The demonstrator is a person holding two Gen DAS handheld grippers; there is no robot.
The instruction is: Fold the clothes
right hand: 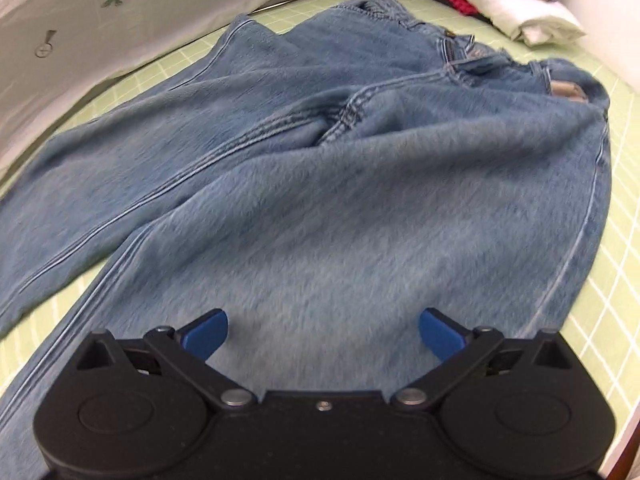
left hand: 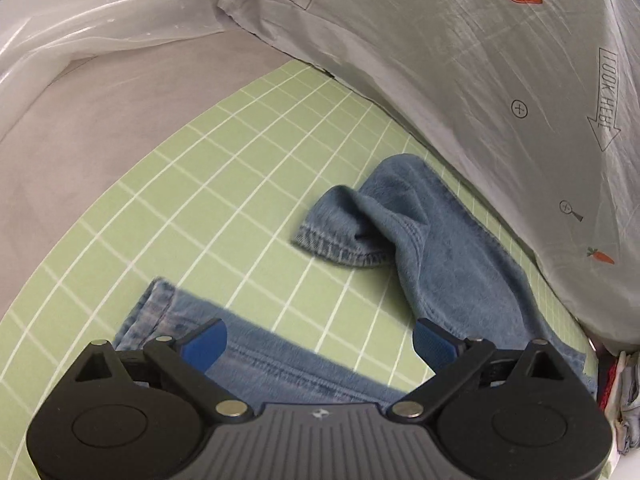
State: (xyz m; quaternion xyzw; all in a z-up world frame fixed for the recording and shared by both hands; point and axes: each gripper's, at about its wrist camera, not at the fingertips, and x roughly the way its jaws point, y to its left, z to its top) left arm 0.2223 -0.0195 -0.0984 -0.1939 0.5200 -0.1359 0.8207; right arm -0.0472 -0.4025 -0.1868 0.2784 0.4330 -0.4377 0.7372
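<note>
A pair of light blue jeans (right hand: 320, 184) lies spread on a green grid mat (right hand: 612, 208), waistband at the far right. In the left wrist view the two leg ends (left hand: 420, 240) lie apart on the mat (left hand: 224, 200), the far one crumpled with its hem turned up. My left gripper (left hand: 320, 344) is open above the near leg end, holding nothing. My right gripper (right hand: 322, 334) is open just above the thigh of the jeans, holding nothing.
A white plastic sheet (left hand: 480, 60) with carrot prints hangs along the mat's far edge, and it also shows in the right wrist view (right hand: 80, 20). A stack of folded clothes (right hand: 512, 4) sits past the waistband. Grey cloth (left hand: 100, 128) lies left of the mat.
</note>
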